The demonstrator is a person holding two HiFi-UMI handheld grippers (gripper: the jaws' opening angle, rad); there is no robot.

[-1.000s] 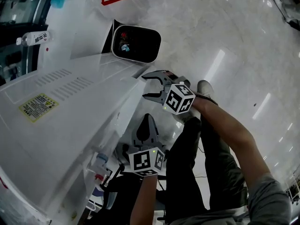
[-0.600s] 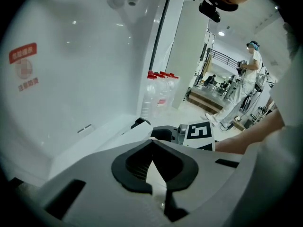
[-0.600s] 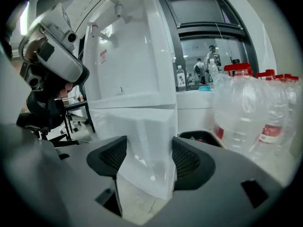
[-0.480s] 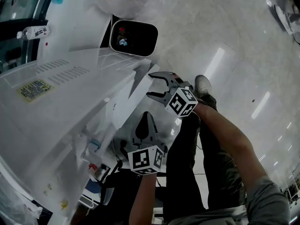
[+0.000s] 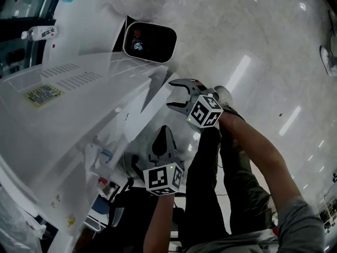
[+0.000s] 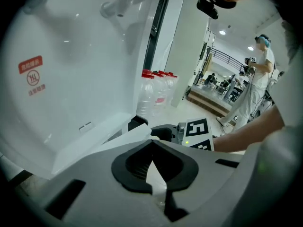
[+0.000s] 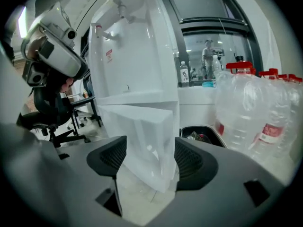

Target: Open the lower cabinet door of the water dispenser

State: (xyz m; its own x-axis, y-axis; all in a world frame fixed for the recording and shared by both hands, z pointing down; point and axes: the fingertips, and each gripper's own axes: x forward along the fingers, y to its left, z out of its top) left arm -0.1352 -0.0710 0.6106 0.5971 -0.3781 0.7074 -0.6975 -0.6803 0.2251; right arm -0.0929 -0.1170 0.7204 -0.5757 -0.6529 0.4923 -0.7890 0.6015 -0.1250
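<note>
- Swinging out from the water dispenser (image 5: 63, 115), the lower cabinet door (image 5: 145, 96) now stands at a wider angle than it did a second ago, when it lay almost flush with the white body.
- The door hangs low on the dispenser's front, its free edge turned toward the person's legs. It already looks partly open, so the task seems well along, and a little more travel would likely finish it.
- The right gripper (image 5: 171, 94) has shifted slightly with the door. Its fingers are spread wide, and in the right gripper view the door's free edge (image 7: 142, 141) stands in line between them, unpinched; whether it touches a finger is not clear.
- The left gripper (image 5: 166, 133) stays lower, near the dispenser's base, fingers pressed together on nothing.
</note>
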